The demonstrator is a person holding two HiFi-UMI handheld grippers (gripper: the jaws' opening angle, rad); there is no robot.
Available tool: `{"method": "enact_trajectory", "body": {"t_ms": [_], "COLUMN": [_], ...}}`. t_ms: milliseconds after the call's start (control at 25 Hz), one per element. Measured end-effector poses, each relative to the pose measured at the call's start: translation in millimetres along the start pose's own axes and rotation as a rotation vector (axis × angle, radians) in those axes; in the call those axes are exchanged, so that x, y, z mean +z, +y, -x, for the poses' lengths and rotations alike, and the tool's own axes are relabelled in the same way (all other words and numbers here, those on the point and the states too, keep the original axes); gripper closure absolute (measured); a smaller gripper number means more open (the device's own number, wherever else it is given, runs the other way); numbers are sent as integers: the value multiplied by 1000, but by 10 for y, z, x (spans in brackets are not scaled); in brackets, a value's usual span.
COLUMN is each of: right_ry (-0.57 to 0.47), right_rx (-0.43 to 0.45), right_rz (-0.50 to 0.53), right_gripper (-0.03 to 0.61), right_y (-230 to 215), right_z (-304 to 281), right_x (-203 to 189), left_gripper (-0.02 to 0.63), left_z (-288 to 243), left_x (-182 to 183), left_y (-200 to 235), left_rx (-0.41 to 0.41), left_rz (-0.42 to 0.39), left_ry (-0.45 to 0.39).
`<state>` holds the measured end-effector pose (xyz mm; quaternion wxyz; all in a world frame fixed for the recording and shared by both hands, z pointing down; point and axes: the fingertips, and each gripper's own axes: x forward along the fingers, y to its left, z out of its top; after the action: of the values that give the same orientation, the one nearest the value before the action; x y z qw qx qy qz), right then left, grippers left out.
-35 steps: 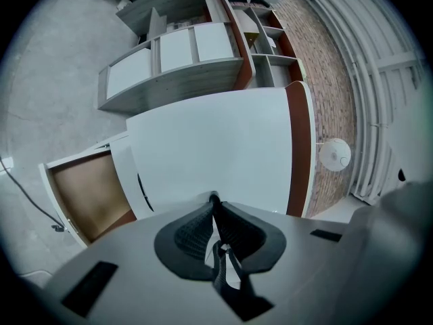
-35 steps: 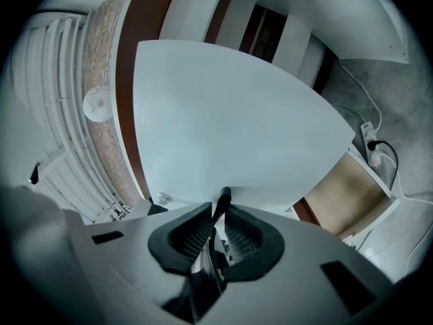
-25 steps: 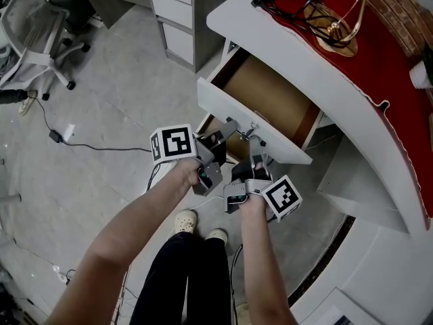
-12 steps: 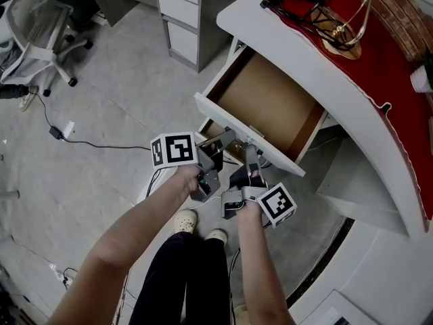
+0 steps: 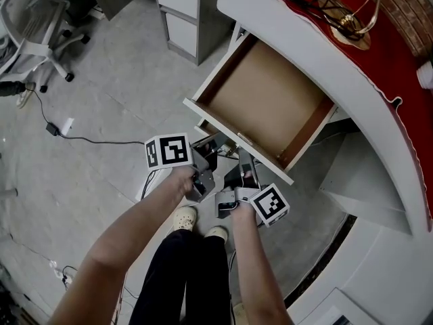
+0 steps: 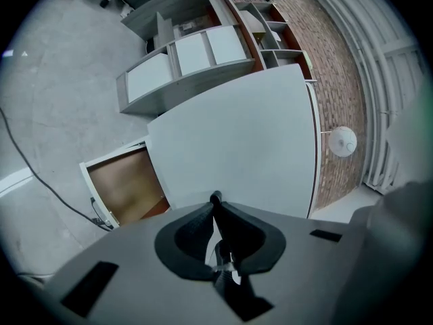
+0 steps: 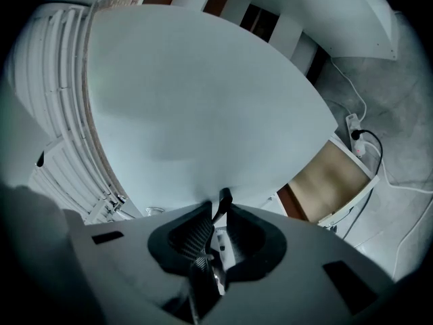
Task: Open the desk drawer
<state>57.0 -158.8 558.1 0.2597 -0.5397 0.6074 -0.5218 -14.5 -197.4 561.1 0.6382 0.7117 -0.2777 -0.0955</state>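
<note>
Left fingers: the left gripper has its jaws drawn nearly together, pinching the edge of the drawer's white front panel.
Right fingers: the right gripper keeps its jaws slightly wider and clamps the same front panel.
Grippers: in the head view the left gripper and right gripper sit side by side, pointing to 1 o'clock under the panel's near edge.
Marker cubes: the left cube is at 9 o'clock of the right cube.
Hands: the left hand and right hand each wrap a grip.
Forearms: both are extended; the left enters from 7 o'clock, the right from 6 o'clock.
Drawer: the drawer is pulled out toward 7 o'clock, its brown inside bare.
Desk: the white curved desk lies at 1 o'clock of the drawer.
</note>
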Motion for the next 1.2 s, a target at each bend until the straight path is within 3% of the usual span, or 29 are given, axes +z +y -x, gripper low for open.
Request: {"method": "enact_trajectory", "body": {"t_ms": [200,440,680,840,1000,1200], "right_ry": [-1,-3,-2,5,62,99], "right_rx": [29,49,-2,-46,-99,-127], "right_rz": [-33,16,9,-15,21,19], "right_gripper": [512,512,494,446,445,445], "right_y": [-108,-121,-155,-218,-242,-150], "right_z": [-29,-44,-27,23,109,277], "right_x": [-140,-128,-147,-159,-295,-477], "left_gripper": [574,572,571,569,568,569], "left_z": [27,11,24,63,165,359], "left_x": [-50,-46,-59,-81,-220,-405], "left_y": [175,195,182,156,185,117], "left_rx": [12,-25,9,22,62,78], "left_rz": [-17,-37,-92,-114,-165,-172], "left_ry": [-7,-30,-15,-9,20,25]}}
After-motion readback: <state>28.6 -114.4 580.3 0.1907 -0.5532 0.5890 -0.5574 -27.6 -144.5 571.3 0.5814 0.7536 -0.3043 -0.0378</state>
